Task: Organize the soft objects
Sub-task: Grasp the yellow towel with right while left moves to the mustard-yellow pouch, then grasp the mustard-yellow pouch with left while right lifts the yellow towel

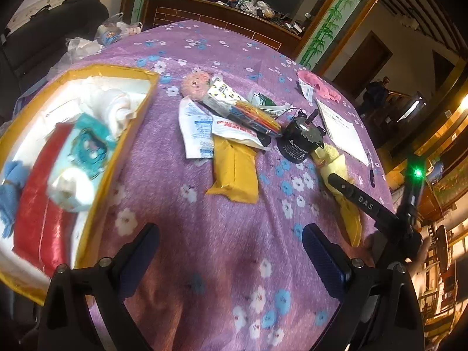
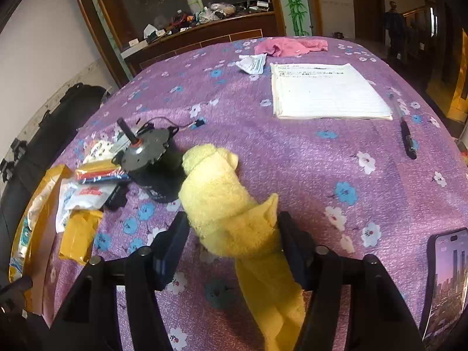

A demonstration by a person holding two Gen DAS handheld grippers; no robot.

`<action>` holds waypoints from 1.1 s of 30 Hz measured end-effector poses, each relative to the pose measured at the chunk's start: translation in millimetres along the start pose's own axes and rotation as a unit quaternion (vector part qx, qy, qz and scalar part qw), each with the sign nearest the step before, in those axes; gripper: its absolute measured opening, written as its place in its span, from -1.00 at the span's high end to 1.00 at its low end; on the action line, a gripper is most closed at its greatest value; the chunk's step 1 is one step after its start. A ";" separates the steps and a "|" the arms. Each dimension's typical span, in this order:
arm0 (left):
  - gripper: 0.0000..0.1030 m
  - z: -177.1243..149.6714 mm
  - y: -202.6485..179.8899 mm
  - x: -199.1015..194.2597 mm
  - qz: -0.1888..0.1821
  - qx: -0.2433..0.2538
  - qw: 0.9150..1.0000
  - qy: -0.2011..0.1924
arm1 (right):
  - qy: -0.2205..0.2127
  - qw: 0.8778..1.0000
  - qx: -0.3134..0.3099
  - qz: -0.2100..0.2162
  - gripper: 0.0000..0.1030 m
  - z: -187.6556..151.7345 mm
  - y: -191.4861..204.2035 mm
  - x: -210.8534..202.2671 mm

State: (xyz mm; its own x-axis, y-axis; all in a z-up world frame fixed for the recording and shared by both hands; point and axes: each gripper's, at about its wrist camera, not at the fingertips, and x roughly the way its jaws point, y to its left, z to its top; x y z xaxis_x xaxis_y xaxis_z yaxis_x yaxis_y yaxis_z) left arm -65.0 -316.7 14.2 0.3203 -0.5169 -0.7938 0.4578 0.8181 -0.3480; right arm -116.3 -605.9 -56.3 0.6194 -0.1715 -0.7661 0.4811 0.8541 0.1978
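Sitting between the two ribbed dark-blue fingers of the right gripper is one fluffy yellow towel, a rolled terry thing with a flatter tail trailing back under the tool. The right-side finger touches the fabric, the left-side one sits just off it, so it's hard to call a firm pinch; the jaws are partway spread. Just past the fingertips, touching the towel's far end, stands one squat black motor with a metal top and stubby shaft. Farther ahead lie one lined paper pad, one pen and one crumpled pink cloth.

The left gripper hangs spread wide over bare purple flowered tablecloth, nothing between its fingers. Beside its left finger is one yellow-rimmed box already stuffed with soft bundles. Ahead lies one glossy yellow packet.
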 end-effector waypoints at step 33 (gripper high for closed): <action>-0.14 37.1 -39.0 102.8 0.118 0.113 0.986 0.034 | -0.011 0.994 0.044 0.098 0.16 -1.6 -5.6 -10.6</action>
State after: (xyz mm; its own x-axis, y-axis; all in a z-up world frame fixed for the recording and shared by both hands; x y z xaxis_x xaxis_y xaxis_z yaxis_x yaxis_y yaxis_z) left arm -19.2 -411.1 -35.3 0.3873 -0.2950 -0.8734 0.5530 0.8324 -0.0360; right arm -126.5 -608.1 -50.3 0.7200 -0.0174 -0.6938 0.4008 0.8265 0.3952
